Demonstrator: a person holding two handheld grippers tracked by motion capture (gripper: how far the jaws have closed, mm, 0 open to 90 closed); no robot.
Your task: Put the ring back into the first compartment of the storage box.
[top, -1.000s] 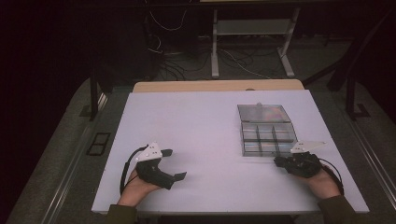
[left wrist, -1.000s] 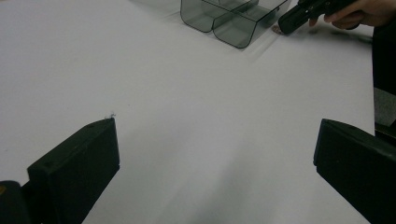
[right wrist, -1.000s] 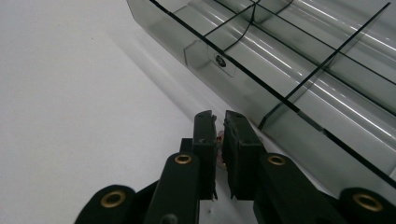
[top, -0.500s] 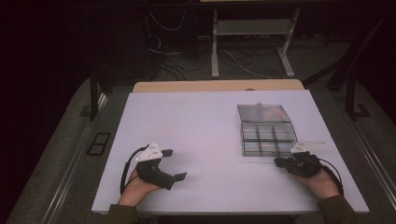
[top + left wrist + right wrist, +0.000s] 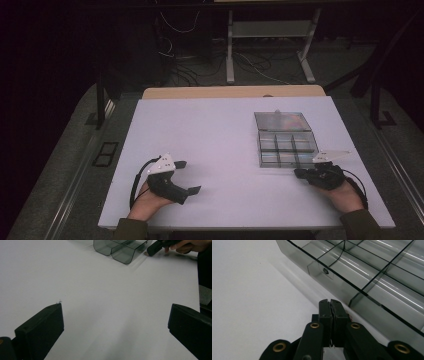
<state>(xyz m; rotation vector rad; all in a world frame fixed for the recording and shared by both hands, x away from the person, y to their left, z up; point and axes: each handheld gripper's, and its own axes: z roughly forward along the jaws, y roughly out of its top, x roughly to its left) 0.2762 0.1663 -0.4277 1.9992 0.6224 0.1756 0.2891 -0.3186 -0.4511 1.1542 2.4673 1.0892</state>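
Observation:
On the white table [image 5: 210,130] my left gripper [image 5: 188,176] rests near the front left edge, held by a hand. Its jaws stand wide open with nothing between them, and bare tabletop lies beyond them in the left gripper view [image 5: 115,311]. My right gripper [image 5: 298,173] lies at the front right, pointing left, just in front of a clear compartment box [image 5: 285,140]. In the right gripper view its jaws [image 5: 330,302] are pressed together, with the tips close to the box's near wall [image 5: 367,277]. I see nothing held between them. The left gripper view shows the box [image 5: 120,250] and the right gripper [image 5: 152,250] far off.
The box's lid [image 5: 280,121] lies open flat behind its compartments. A wooden board [image 5: 230,92] borders the table's far edge. Behind it are desk legs and cables on a dark floor. The table's middle and left are bare.

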